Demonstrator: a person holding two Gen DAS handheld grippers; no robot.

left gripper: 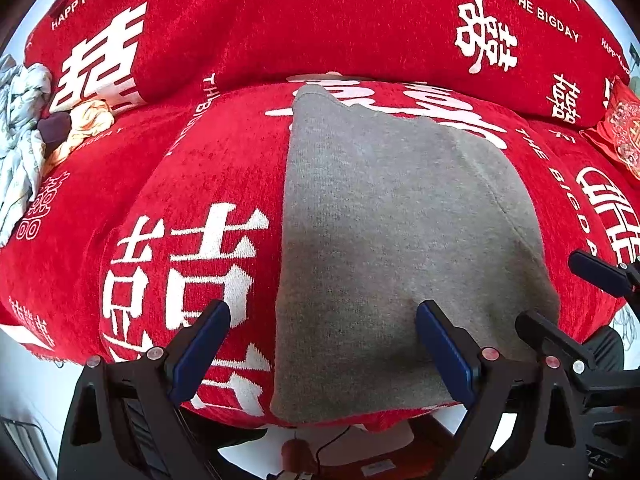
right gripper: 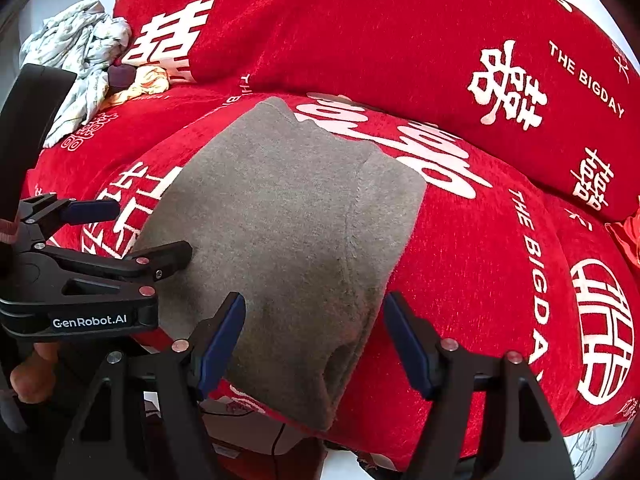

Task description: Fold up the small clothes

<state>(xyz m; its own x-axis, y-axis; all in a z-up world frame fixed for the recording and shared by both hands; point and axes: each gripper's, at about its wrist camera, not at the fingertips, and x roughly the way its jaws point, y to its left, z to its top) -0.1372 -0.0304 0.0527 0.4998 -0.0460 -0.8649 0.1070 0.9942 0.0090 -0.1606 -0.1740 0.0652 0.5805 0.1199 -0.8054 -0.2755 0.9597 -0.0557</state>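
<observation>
Far off to the upper left of both pairs of jaws, against the sofa back: a crumpled pale floral cloth point(left gripper: 20, 128), with a dark purple bundle point(left gripper: 54, 126) and a yellow-orange garment point(left gripper: 90, 120) just beside it.

Spread over seat and backrest, under everything: a red sofa cover point(left gripper: 224, 168) printed with white characters and the words "THE BIGDAY".

Left gripper point(left gripper: 322, 344): jaws released, blue pads wide apart, nothing pinched. Straddling the near left edge of the grey knit garment point(left gripper: 380, 240), with the left finger over bare red cover and the right finger point(left gripper: 444, 352) over grey fabric. Contact with the cloth not clear from either view.

Grey garment itself: laid flat on the seat cushion, folded into a tall panel, left edge straight, near edge hanging just over the cushion's front, far end reaching toward the backrest. A seam line down its right side.

Right gripper point(right gripper: 314, 340): jaws released too, spread wide, nothing clamped. Poised at the garment's near right corner, left finger over grey knit, right finger point(right gripper: 412, 348) past the garment's right edge, over red cover.

Far right of the jaws, at the sofa's end: a red embroidered cushion point(left gripper: 622, 128).
</observation>
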